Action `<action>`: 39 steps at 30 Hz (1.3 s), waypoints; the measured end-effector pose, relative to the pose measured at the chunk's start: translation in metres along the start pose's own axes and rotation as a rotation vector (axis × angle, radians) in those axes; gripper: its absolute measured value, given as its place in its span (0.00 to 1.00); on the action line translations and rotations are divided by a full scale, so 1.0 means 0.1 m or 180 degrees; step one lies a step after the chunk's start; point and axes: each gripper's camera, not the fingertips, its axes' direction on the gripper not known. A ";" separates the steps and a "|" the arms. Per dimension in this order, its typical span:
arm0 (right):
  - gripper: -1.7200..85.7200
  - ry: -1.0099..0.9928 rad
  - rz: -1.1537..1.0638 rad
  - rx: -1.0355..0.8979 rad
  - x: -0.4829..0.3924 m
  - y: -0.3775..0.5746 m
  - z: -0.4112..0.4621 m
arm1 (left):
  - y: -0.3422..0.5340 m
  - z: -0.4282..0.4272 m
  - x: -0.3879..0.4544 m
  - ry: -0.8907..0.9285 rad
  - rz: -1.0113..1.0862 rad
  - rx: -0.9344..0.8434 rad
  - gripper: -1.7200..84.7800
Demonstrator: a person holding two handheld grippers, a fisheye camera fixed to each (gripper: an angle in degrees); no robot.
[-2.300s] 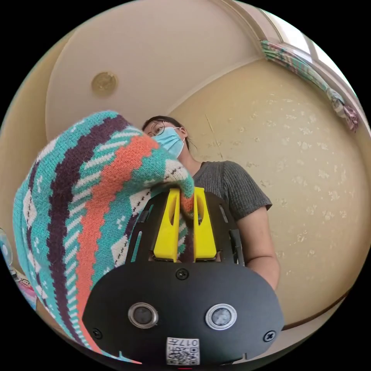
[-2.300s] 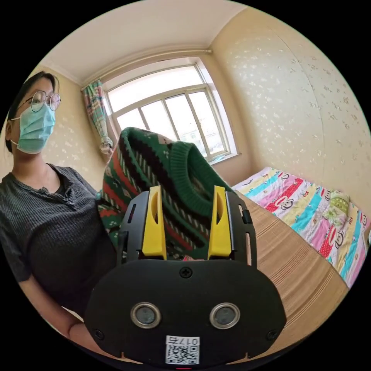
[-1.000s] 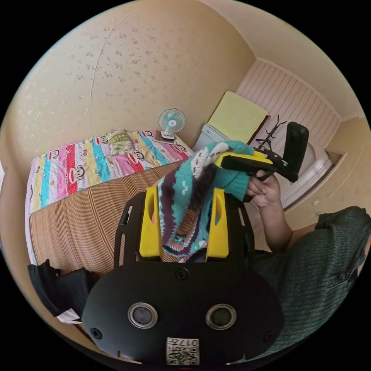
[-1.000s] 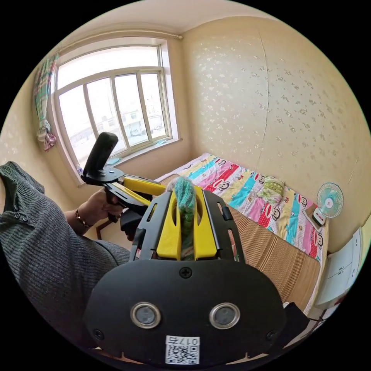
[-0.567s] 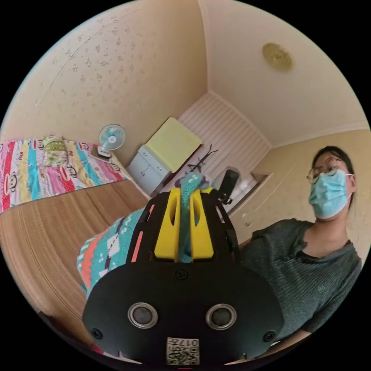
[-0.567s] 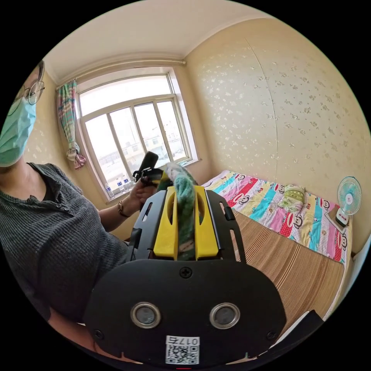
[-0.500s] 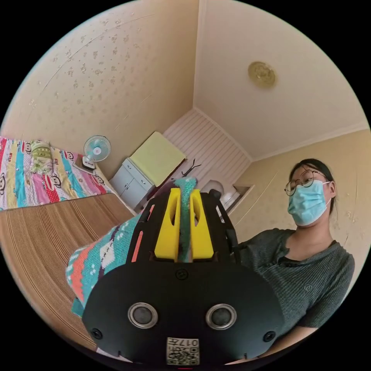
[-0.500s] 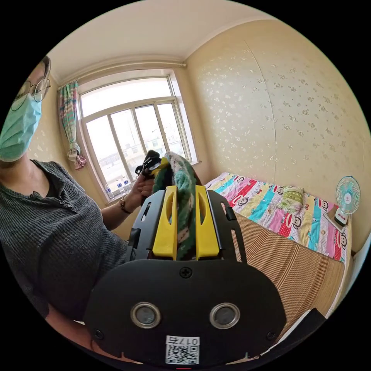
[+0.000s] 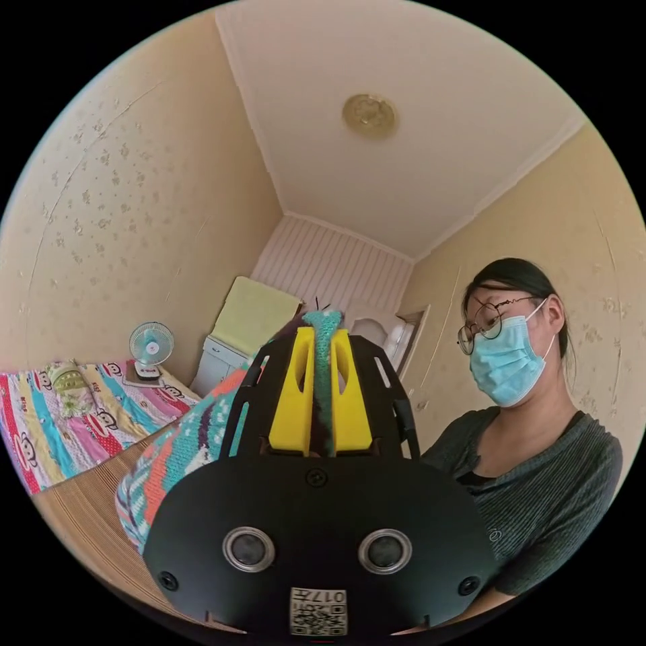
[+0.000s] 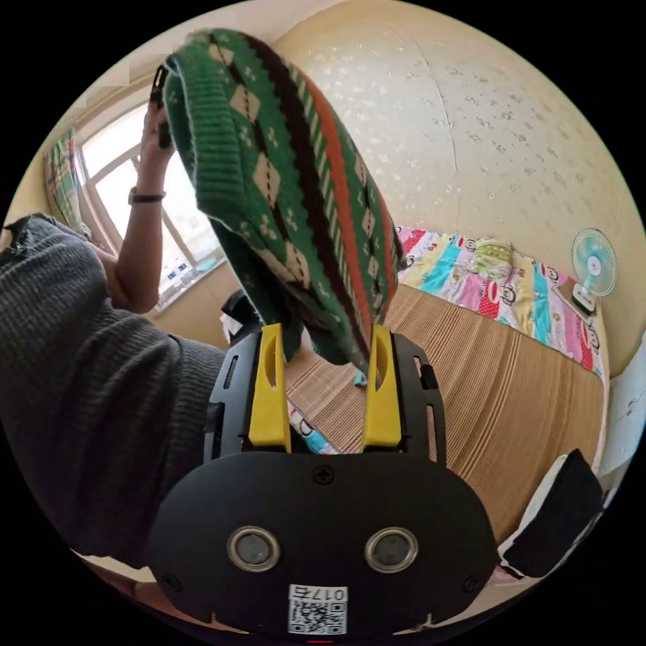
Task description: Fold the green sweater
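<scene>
- Well, the green sweater [image 10: 296, 195] is hanging high in the right gripper view, its patterned knit draping down from a raised hand [image 10: 156, 138] near the window [image 10: 168, 222] to just above the right gripper's yellow jaws
- In the left gripper view the same knit is looking teal and orange [image 9: 195, 437], bunching beside the black gripper body and running up between the jaws
- The left gripper [image 9: 321, 336] is pinching a ribbed edge of the sweater, both jaws pressing close together on it
- The right gripper [image 10: 324, 343] is standing spread wide, its jaws apart, with the sweater's lowest fold dangling between them; I cannot tell whether it is touching either jaw
- The person [image 9: 538, 464], in a grey ribbed top, is standing close behind the left gripper
- Below the sweater a striped brown mat [image 10: 511, 397] is lying over the bed, with a colourful cartoon sheet [image 10: 498, 282] beyond it
- A small fan [image 10: 592, 266] is sitting by the wall at the far end of the sheet
</scene>
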 end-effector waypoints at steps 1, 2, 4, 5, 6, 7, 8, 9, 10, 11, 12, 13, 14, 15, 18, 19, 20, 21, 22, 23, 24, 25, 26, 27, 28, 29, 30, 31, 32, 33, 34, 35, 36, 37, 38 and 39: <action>0.20 -0.0072 -0.0048 -0.0070 0.01 -0.06 0.07 | -0.05 -0.03 0.04 -0.0022 0.0025 0.0032 0.07; 0.19 -0.0190 -0.0123 -0.0231 0.03 -0.20 0.20 | -0.09 -0.08 0.05 -0.0060 -0.0014 0.0080 0.07; 0.15 -0.0016 -0.0164 -0.0405 0.03 -0.36 0.29 | -0.14 -0.20 0.02 -0.0174 -0.0082 0.0128 0.07; 0.10 0.0294 -0.0116 -0.0323 0.06 -0.43 0.22 | -0.17 -0.33 0.01 -0.0344 -0.0078 0.0162 0.07; 0.09 0.0610 0.0030 -0.0226 0.15 -0.46 0.09 | -0.17 -0.42 0.02 -0.0468 -0.0032 0.0185 0.07; 0.09 0.0731 0.0130 -0.0172 0.22 -0.47 0.00 | -0.17 -0.60 0.04 -0.0778 0.0141 0.0229 0.07; 0.08 0.0912 0.0369 -0.0018 0.39 -0.46 -0.21 | -0.14 -0.81 0.02 -0.1042 0.0245 0.0251 0.07; 0.08 0.1026 0.0641 0.0204 0.59 -0.43 -0.47 | -0.12 -0.91 -0.02 -0.1110 0.0222 0.0250 0.07; 0.07 0.1050 0.0784 0.0351 0.69 -0.39 -0.62 | -0.08 -1.13 -0.16 -0.1150 0.0067 0.0222 0.07; 0.07 0.0962 0.1016 0.0698 0.86 -0.33 -0.92 | 0.00 -1.32 -0.33 -0.1180 -0.0133 0.0177 0.07; 0.07 0.0751 0.1202 0.1028 1.01 -0.27 -1.21 | 0.06 -1.39 -0.40 -0.1192 -0.0203 0.0136 0.07; 0.07 0.0622 0.1232 0.1162 1.06 -0.25 -1.34 | 0.21 -1.51 -0.50 -0.1267 -0.0237 0.0051 0.07; 0.06 0.0420 0.1165 0.1361 1.11 -0.22 -1.57 | 0.44 -1.58 -0.56 -0.1409 -0.0147 -0.0057 0.07; 0.06 0.0386 0.1073 0.1499 1.11 -0.20 -1.74 | 0.57 -1.61 -0.60 -0.1421 -0.0169 -0.0106 0.07; 0.06 0.0441 0.1049 0.1607 1.10 -0.09 -2.00 | 1.25 -1.82 -0.85 -0.1059 -0.0760 -0.0208 0.07; 0.06 0.0430 0.1054 0.1597 1.11 -0.07 -2.04 | 1.49 -1.86 -0.85 -0.1023 -0.0917 -0.0195 0.07; 0.06 0.0389 0.0997 0.1544 1.10 -0.05 -2.10 | 1.65 -1.86 -0.83 -0.1001 -0.1016 -0.0192 0.07; 0.06 0.0372 0.0971 0.1463 1.10 -0.06 -2.17 | 1.69 -1.85 -0.82 -0.0995 -0.1034 -0.0206 0.07; 0.06 0.0385 0.0980 0.1422 1.11 -0.08 -2.21 | 1.70 -1.80 -0.77 -0.1016 -0.0973 -0.0264 0.07; 0.06 0.0462 0.1013 0.1344 1.14 -0.14 -2.30 | 1.64 -1.74 -0.75 -0.0995 -0.0867 -0.0297 0.07; 0.06 0.0573 0.1040 0.1289 1.19 -0.22 -2.38 | 1.59 -1.71 -0.76 -0.0963 -0.0833 -0.0301 0.07; 0.06 0.0622 0.1046 0.1275 1.23 -0.27 -2.42 | 1.46 -1.66 -0.84 -0.0892 -0.0805 -0.0297 0.07; 0.06 0.0659 0.1082 0.1283 1.34 -0.37 -2.50 | 1.31 -1.63 -1.00 -0.0868 -0.0853 -0.0297 0.07; 0.06 0.0622 0.1155 0.1318 1.49 -0.47 -2.55 | 1.23 -1.61 -1.09 -0.0886 -0.0898 -0.0315 0.07; 0.06 0.0602 0.1195 0.1330 1.58 -0.53 -2.57 | 1.06 -1.58 -1.33 -0.0988 -0.1020 -0.0415 0.07; 0.06 0.0622 0.1232 0.1306 1.77 -0.67 -2.55 | 0.89 -1.52 -1.62 -0.1155 -0.1164 -0.0606 0.07; 0.06 0.0730 0.1265 0.1183 1.99 -0.85 -2.48 | 0.81 -1.48 -1.79 -0.1220 -0.1232 -0.0735 0.07; 0.06 0.0796 0.1313 0.1089 2.12 -0.95 -2.42 | 0.67 -1.38 -2.15 -0.1279 -0.1330 -0.1028 0.07; 0.06 0.0922 0.1412 0.0834 2.44 -1.17 -2.22 | 0.56 -1.29 -2.57 -0.1309 -0.1451 -0.1239 0.07; 0.07 0.1075 0.1476 0.0532 2.83 -1.40 -1.94 | 0.53 -1.26 -2.80 -0.1301 -0.1535 -0.1293 0.07; 0.07 0.1137 0.1528 0.0390 3.04 -1.50 -1.76 | 0.51 -1.23 -3.30 -0.1282 -0.1741 -0.1300 0.07; 0.07 0.1175 0.1669 0.0127 3.52 -1.69 -1.37 | 0.55 -1.23 -3.85 -0.1367 -0.2023 -0.1243 0.07; 0.07 0.1143 0.1850 -0.0088 4.02 -1.84 -0.92 | 0.59 -1.26 -4.12 -0.1446 -0.2230 -0.1190 0.07; 0.07 0.1124 0.1917 -0.0185 4.26 -1.90 -0.68 | 0.74 -1.34 -4.69 -0.1672 -0.2726 -0.1077 0.07; 0.08 0.1101 0.2047 -0.0415 4.69 -1.97 -0.19 | 0.94 -1.48 -5.14 -0.2039 -0.3199 -0.0908 0.08; 0.09 0.1150 0.2138 -0.0660 5.00 -1.98 0.25 | 1.05 -1.56 -5.30 -0.2260 -0.3398 -0.0788 0.08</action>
